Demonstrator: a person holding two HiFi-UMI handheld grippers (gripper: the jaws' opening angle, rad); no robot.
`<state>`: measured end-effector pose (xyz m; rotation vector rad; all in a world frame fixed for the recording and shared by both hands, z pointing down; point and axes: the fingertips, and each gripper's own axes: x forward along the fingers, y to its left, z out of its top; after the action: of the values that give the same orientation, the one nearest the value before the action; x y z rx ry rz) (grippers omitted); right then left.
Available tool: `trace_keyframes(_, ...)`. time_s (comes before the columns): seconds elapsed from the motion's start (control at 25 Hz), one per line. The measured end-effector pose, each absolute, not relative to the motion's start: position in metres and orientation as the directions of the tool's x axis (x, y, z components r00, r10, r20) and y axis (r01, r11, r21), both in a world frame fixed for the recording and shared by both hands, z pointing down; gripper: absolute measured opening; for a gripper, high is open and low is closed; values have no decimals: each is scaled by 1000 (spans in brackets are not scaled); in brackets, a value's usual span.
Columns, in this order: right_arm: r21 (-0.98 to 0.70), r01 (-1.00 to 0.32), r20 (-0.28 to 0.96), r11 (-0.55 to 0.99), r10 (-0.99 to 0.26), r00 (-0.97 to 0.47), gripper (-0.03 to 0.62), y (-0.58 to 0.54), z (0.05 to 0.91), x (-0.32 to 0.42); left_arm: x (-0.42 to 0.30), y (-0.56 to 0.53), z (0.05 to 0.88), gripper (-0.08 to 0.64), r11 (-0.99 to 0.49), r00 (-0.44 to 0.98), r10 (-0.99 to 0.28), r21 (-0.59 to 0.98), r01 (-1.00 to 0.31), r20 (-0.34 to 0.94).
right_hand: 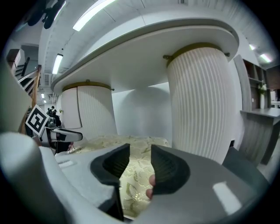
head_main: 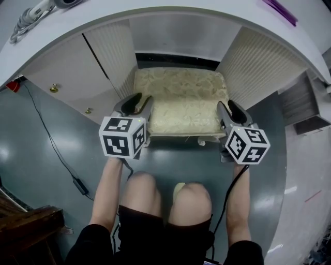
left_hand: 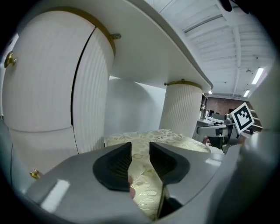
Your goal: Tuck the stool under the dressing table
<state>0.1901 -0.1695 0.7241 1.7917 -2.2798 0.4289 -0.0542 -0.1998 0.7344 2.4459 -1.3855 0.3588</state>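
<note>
The stool (head_main: 181,101) has a cream cushion with a gold leaf pattern and stands in the kneehole of the white dressing table (head_main: 170,15), between its two ribbed pedestals. My left gripper (head_main: 138,101) hovers over the stool's near left edge, and my right gripper (head_main: 230,107) over its near right edge. In the left gripper view the left gripper (left_hand: 140,155) has its jaws a narrow gap apart, with the cushion (left_hand: 144,175) showing through the gap. The right gripper (right_hand: 140,159) looks the same, with the cushion (right_hand: 131,183) beyond it. No pad visibly presses on the stool.
A hair dryer with a coiled cord (head_main: 31,13) lies on the table top at the left. A black cable with an adapter (head_main: 80,185) runs over the grey floor. Dark wooden furniture (head_main: 26,227) stands near left, a grey shelf unit (head_main: 302,106) at right. The person's knees (head_main: 142,191) are just behind the grippers.
</note>
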Motion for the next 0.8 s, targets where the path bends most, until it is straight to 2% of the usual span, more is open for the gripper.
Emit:
trace_keyframes(0.16,-102,-972,306,213,-923,-234,125,-163,720,188,-52,-196,733,111,-480,494,-800,131,-868,341)
trace_keyframes(0.4,-88,-972,273,216,-934,-232,79,-158,717,187,-54,-196,731,27,-450,456,-827,98,-888,329)
trace_keyframes(0.52,-62,-976,270,211,-937,-220,3,-158,720,188,-54,-196,731,8,-444,448,-833,91,-892,326)
trace_keyframes(0.8,-46,-971,274,236,-931,-239,2,-160,728,187,-54,-196,731,6,-425,429,-844,86,-901,322)
